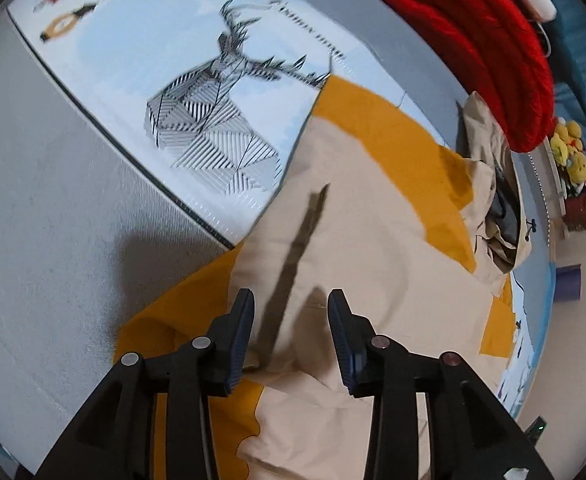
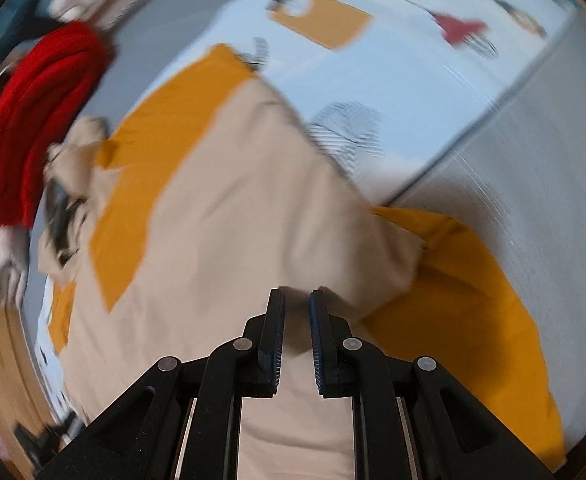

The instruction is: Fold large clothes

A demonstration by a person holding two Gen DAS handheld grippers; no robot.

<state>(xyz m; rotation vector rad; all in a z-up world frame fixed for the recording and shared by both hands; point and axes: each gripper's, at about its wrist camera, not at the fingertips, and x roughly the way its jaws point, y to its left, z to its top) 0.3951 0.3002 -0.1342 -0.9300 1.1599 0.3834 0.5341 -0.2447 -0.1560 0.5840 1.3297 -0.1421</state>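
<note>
A large beige and mustard-yellow jacket [image 1: 373,248] lies spread on a bed; it also shows in the right wrist view [image 2: 229,216]. Its hood end [image 1: 497,208] is bunched at the far side. My left gripper [image 1: 291,300] is open, its jaws wide apart just above the beige cloth, holding nothing. My right gripper [image 2: 296,296] has its jaws a narrow gap apart over a beige fold near the jacket's edge; the view is blurred and I cannot tell whether cloth is pinched.
The bed has a light blue cover with a deer print [image 1: 213,120] and a grey sheet [image 1: 53,220]. A red knitted garment [image 1: 473,40] lies beyond the hood, also in the right wrist view [image 2: 33,120]. Yellow plush toys [image 1: 571,148] sit past the bed edge.
</note>
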